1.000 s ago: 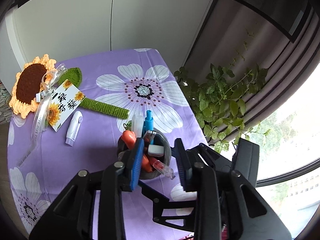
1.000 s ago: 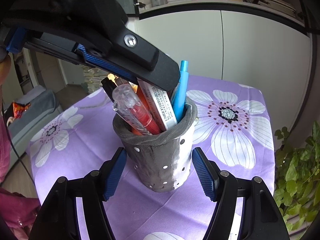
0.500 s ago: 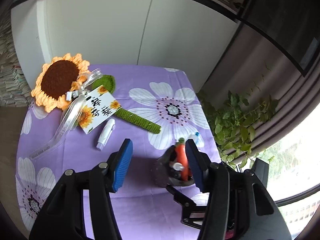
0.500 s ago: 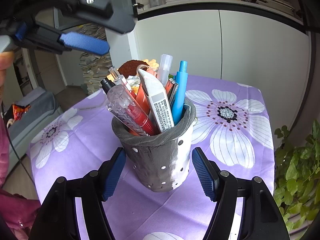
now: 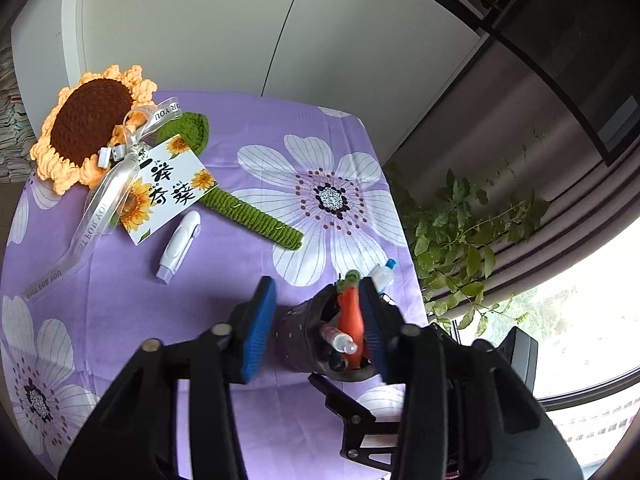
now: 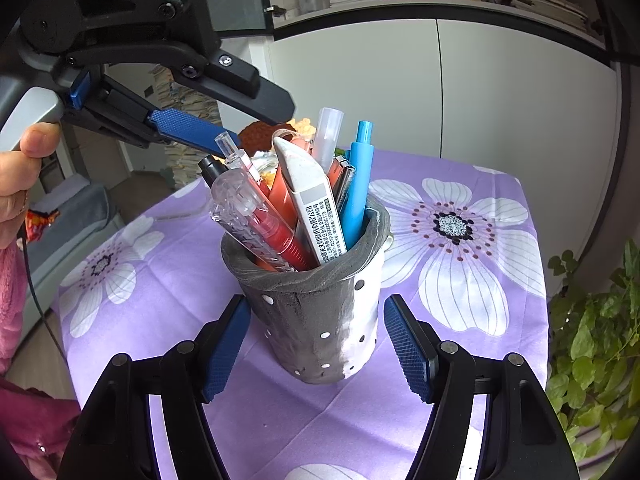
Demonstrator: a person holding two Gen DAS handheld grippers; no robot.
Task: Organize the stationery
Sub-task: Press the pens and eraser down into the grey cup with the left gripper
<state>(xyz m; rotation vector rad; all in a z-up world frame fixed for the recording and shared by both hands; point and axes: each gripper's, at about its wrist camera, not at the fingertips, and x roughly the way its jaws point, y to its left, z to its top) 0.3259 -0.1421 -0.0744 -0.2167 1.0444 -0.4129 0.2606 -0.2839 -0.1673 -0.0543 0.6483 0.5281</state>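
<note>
I hold 2 tools. My right tool (image 6: 316,346) sits low in its picture with its 2 pads on either side of the gray pen cup (image 6: 320,312), hugging it to keep it steady on the purple bench (image 6: 480,352). The cup is full of pens and stands up straight.

My left tool (image 5: 316,328) is up above the cup, tipped down toward the bench. Its pads have just been closing, but they are apart now with nothing between them.

The last loose thing is the white pen-like stick (image 5: 178,246). It lies flat on the bench, up and to the left of my left tool, near the yarn sunflower (image 5: 90,128). Its long side runs from lower left to upper right. My left hand is nearer, so I think it should go get it.
</note>
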